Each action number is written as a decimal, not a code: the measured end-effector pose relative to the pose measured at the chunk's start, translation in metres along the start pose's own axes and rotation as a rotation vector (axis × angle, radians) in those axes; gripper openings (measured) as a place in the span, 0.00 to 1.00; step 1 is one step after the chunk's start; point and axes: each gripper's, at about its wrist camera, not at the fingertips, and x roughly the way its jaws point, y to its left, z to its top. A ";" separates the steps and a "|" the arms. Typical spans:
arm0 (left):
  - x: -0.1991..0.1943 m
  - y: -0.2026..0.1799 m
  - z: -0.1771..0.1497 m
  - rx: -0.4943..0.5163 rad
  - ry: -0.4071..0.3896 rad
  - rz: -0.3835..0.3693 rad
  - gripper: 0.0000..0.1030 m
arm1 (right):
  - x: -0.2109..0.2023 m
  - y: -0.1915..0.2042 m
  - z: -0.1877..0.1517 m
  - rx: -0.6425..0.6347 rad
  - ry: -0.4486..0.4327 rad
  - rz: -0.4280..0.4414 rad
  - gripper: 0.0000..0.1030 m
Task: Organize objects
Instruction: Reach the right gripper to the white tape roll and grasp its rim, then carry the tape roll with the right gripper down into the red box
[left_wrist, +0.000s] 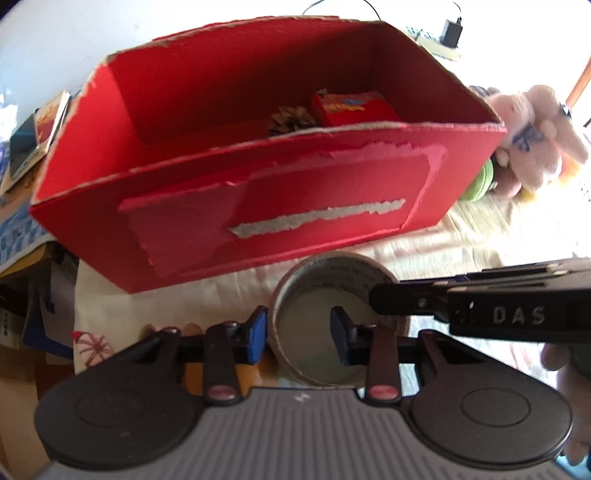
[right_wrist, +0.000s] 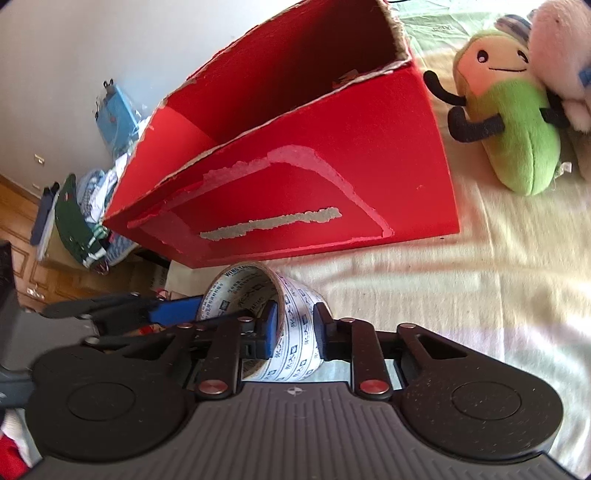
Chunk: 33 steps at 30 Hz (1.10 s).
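The tape roll, pinched through its wall by both the right gripper and left gripper, sits just before the box; lift forward over the near wall

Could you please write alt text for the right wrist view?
The right gripper pinches the wall of a tape roll on a cream cloth, before an open red box. A green plush toy lies right.
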 end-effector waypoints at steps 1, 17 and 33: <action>0.002 -0.002 0.000 0.014 0.003 0.000 0.36 | -0.001 -0.001 0.000 0.004 -0.004 -0.005 0.18; -0.008 -0.067 0.015 0.289 -0.029 -0.198 0.28 | -0.082 -0.040 -0.013 0.147 -0.159 -0.173 0.16; -0.088 -0.098 0.081 0.405 -0.377 -0.296 0.29 | -0.169 -0.007 0.023 -0.003 -0.619 -0.235 0.16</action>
